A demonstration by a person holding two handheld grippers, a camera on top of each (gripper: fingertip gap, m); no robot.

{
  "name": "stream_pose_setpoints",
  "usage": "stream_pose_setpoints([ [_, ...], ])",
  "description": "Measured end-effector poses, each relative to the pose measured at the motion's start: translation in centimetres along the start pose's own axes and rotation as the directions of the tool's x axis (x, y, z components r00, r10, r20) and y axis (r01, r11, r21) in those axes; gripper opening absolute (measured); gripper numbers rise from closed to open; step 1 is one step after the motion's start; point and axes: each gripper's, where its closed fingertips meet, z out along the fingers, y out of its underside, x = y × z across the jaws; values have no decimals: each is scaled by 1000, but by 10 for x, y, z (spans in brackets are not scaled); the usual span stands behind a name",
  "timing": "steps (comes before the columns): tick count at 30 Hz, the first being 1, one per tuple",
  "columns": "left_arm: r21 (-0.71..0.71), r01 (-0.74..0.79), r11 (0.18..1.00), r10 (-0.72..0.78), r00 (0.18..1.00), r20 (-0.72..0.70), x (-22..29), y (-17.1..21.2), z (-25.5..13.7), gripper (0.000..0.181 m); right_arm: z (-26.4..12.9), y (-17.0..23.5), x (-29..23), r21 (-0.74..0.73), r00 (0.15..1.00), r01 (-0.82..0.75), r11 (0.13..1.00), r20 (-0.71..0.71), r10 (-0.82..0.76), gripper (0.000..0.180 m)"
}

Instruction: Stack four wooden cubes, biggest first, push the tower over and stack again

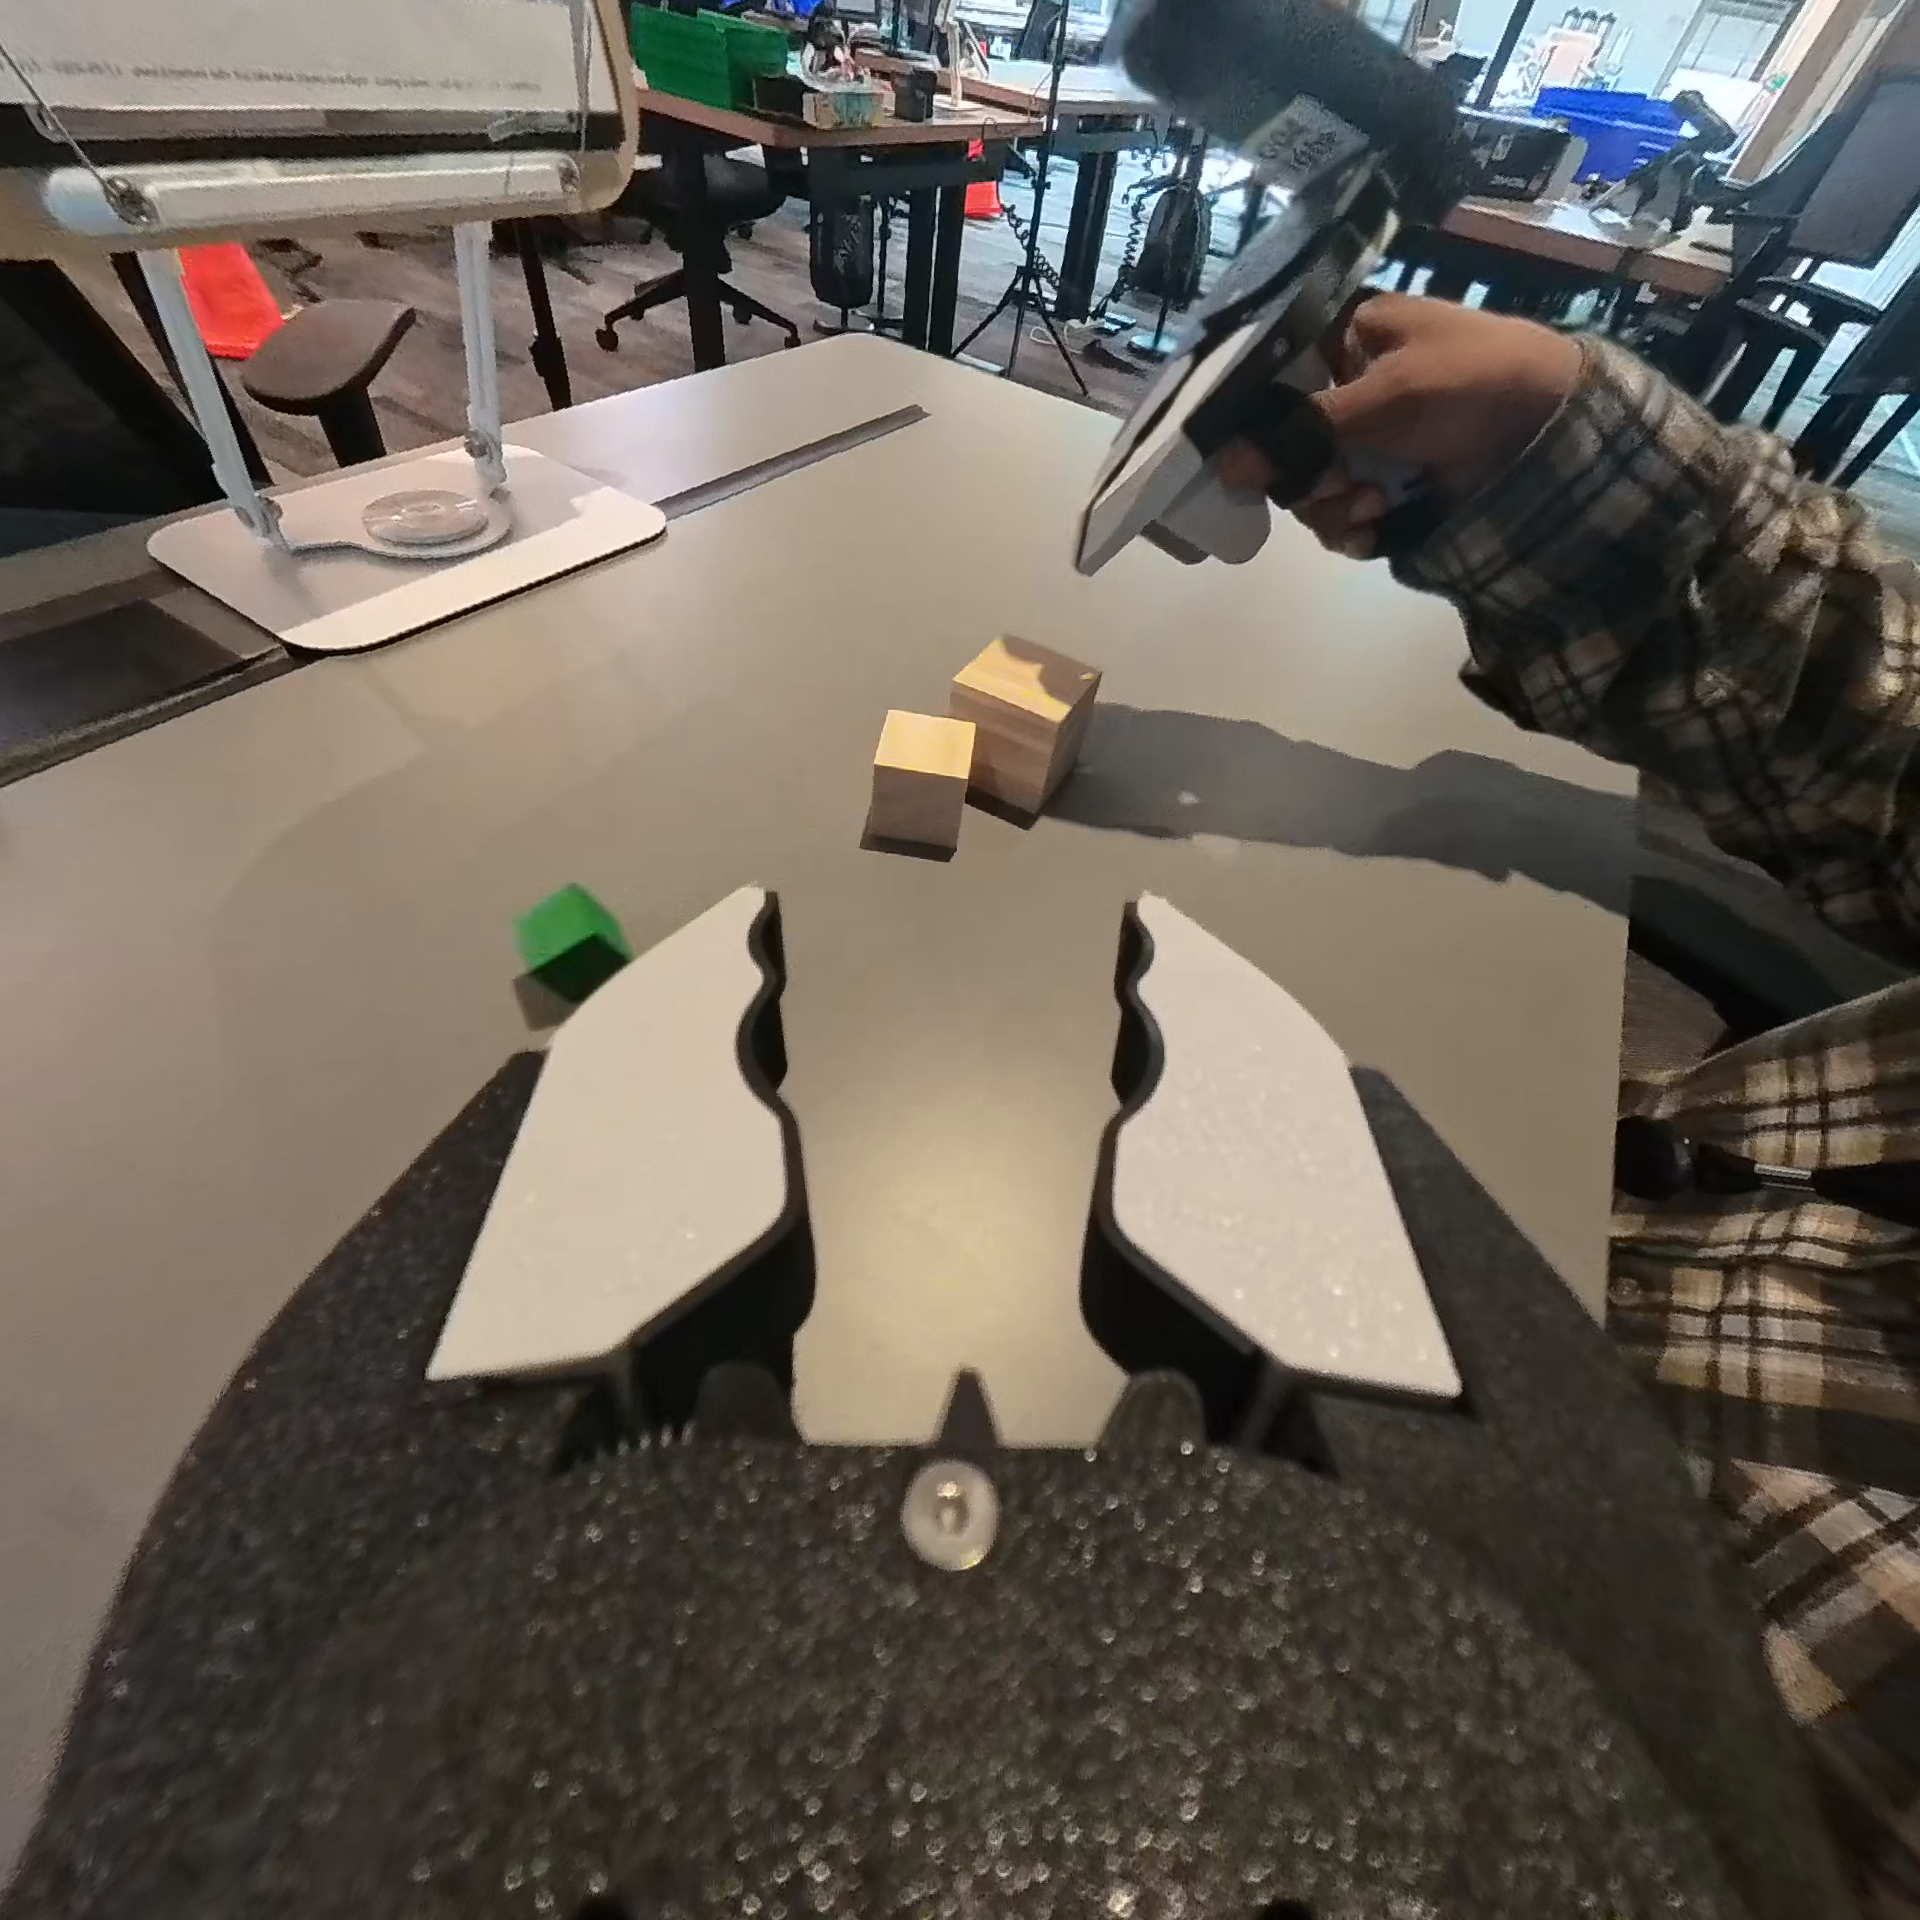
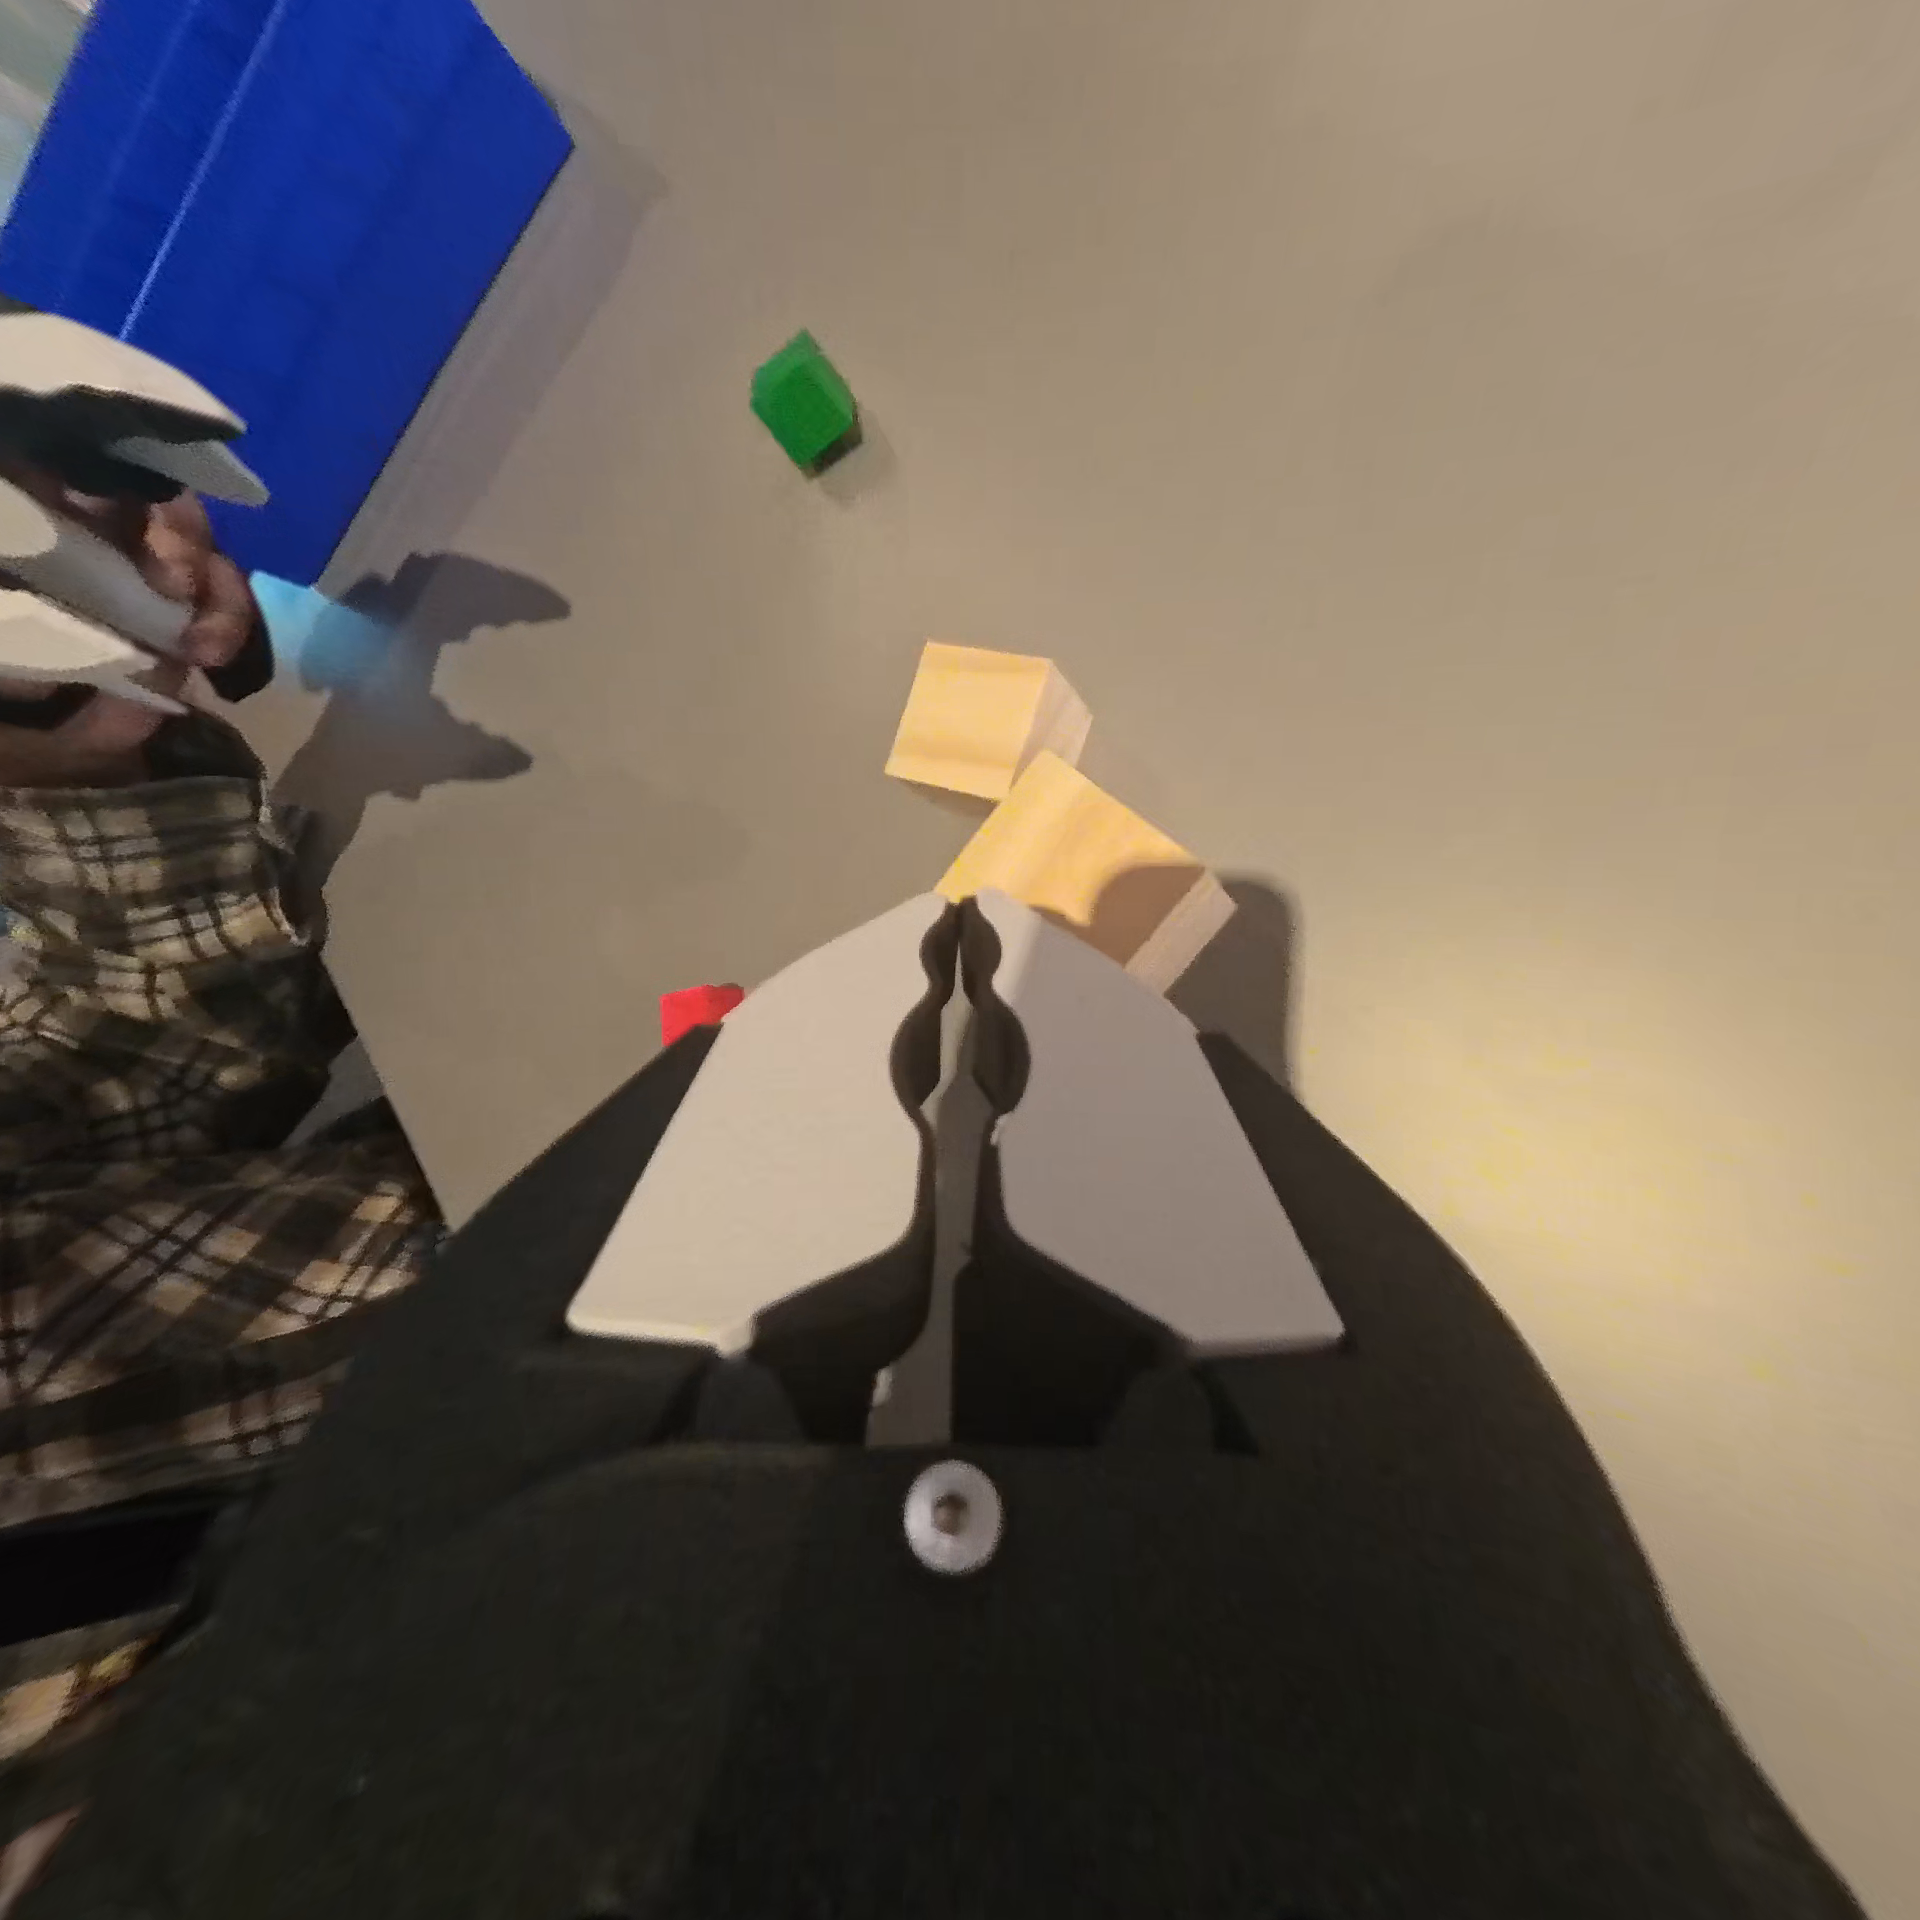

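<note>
Hovering above the grey surface (image 1: 312,831), left gripper (image 1: 951,940) jaws wide and empty, big wooden cube (image 1: 1023,722) touching smaller wooden cube (image 1: 923,771), green cube (image 1: 569,940) apart, right wrist view, right gripper (image 2: 961,914) jaws closed, empty, above big cube, red cube (image 2: 698,1010) beside its finger.

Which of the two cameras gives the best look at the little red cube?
The right wrist view, and only barely: the red cube peeks out beside the shut right gripper, whose finger covers most of it. The left wrist view does not show it at all.
</note>
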Motion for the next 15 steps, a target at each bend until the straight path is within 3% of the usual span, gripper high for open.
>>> stream_pose_setpoints([
  [7,10,-68,998,68,998,-3,-10,-8,21,61,-18,-4,20,244,993,110,963,17,-118,3],
  [15,23,-232,973,230,972,45,-53,-38,61,67,-26,-15,40,487,955,287,825,-75,-288,55],
])
